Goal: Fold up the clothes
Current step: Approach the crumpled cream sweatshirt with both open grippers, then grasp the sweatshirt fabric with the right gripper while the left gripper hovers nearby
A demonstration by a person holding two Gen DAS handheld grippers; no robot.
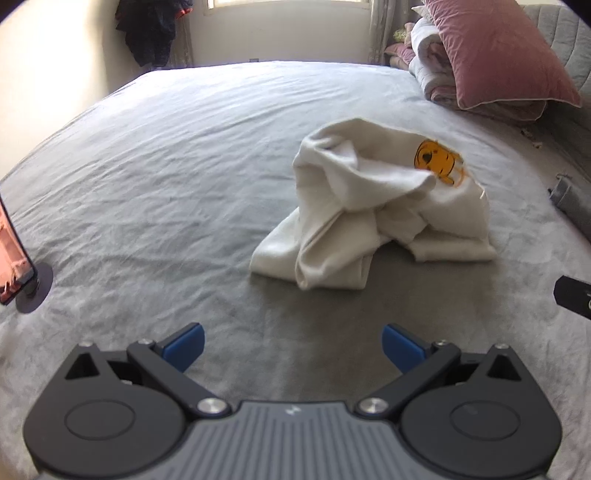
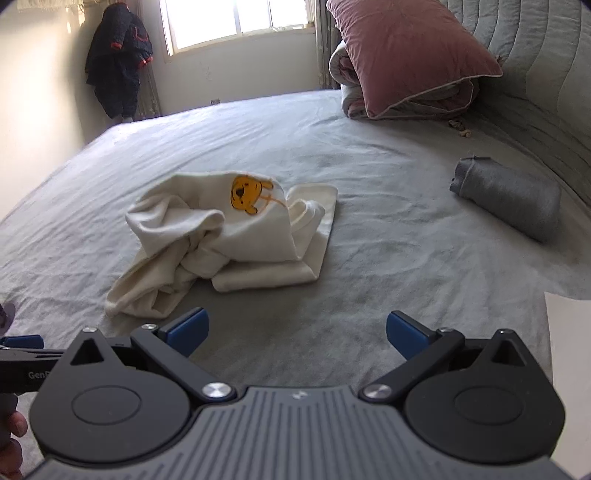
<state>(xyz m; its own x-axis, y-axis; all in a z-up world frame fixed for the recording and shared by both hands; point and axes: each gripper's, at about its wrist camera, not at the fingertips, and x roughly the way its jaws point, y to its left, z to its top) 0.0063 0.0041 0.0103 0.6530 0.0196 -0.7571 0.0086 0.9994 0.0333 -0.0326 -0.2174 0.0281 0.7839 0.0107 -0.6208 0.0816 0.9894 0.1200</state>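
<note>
A crumpled cream-white cotton garment [image 1: 373, 206] with an orange cartoon bear print [image 1: 437, 162] lies bunched in a heap near the middle of a wide bed covered by a wrinkled pale grey sheet [image 1: 166, 155]. One loose end trails toward the cameras while the printed panel sits on top, partly tucked under a fold.

The left gripper [image 1: 293, 350] hovers above the sheet just short of the garment, its blue-padded jaws spread wide apart with nothing between them. The right gripper [image 2: 297, 334] hangs likewise over bare sheet, jaws apart and empty, the garment ahead and to its left.

A rolled grey cloth bundle [image 2: 509, 199] rests well apart from the garment, near the quilted grey headboard [image 2: 535, 74]. A dusty-pink velvet pillow [image 2: 410, 51] leans on folded bedding at the head of the bed. A dark padded jacket [image 2: 118, 59] hangs in the corner beside a bright window [image 2: 236, 22].
</note>
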